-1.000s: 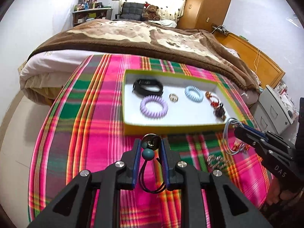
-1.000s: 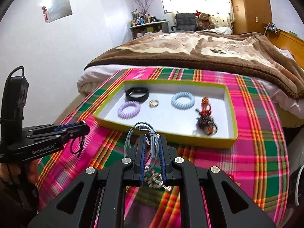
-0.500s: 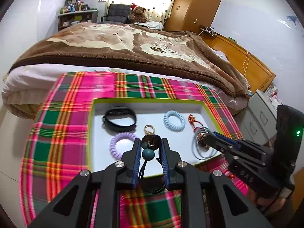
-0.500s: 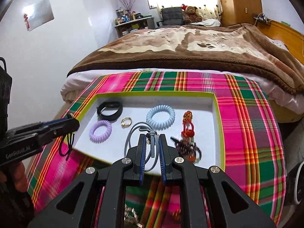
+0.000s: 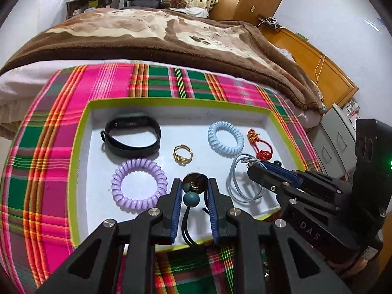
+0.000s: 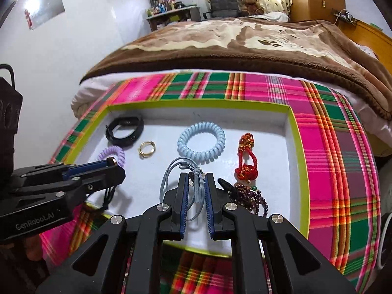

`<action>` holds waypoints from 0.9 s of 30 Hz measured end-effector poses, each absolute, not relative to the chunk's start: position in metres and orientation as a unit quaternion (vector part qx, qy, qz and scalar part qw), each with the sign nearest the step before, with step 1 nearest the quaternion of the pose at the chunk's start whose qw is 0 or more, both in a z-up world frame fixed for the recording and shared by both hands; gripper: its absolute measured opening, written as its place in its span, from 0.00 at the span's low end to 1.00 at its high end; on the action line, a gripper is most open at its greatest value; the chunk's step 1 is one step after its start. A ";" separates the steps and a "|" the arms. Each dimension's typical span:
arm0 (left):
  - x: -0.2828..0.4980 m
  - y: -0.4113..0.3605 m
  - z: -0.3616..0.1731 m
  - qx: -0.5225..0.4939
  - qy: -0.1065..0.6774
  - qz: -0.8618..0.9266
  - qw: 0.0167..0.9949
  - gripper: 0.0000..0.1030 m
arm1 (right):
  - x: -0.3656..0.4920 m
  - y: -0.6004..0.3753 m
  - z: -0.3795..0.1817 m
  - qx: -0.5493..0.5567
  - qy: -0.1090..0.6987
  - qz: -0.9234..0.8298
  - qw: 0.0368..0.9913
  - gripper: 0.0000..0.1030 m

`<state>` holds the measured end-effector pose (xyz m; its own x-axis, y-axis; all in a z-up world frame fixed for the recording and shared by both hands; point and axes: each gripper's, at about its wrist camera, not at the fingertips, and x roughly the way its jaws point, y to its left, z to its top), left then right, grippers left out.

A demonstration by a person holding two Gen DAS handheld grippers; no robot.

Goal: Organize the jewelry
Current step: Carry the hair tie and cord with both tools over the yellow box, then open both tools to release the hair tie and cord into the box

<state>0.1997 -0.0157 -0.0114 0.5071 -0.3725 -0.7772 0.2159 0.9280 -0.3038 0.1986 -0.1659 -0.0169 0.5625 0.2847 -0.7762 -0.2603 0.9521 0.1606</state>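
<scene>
A white tray with a lime-green rim lies on a plaid cloth. Inside it are a black wristband, a gold ring, a lilac coil tie, a light-blue coil tie, a red knotted charm and a purple bead bracelet. My left gripper hangs over the tray's near middle, shut on a black cord tie with a teal bead. Just to its right, my right gripper is shut on a grey-blue cord tie.
The plaid cloth covers the surface around the tray. A bed with a brown blanket lies directly behind. A grey drawer cabinet stands at the right, and a wooden headboard beyond it.
Both grippers have moved forward from above the cloth to above the tray floor, coming closer together. Each still holds its cord tie.
</scene>
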 end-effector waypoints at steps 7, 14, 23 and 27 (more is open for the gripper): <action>0.204 -0.012 -0.022 -0.079 0.477 -0.152 0.862 0.21 | 0.201 -0.166 -0.021 -0.004 0.444 0.139 0.885 0.13; 0.205 -0.007 -0.022 -0.070 0.477 -0.142 0.864 0.21 | 0.202 -0.170 -0.023 -0.017 0.442 0.121 0.889 0.13; 0.203 -0.008 -0.021 -0.049 0.475 -0.122 0.870 0.21 | 0.200 -0.169 -0.023 -0.031 0.437 0.107 0.893 0.13; 0.204 -0.010 -0.020 -0.045 0.474 -0.121 0.871 0.23 | 0.200 -0.169 -0.023 -0.028 0.437 0.110 0.892 0.13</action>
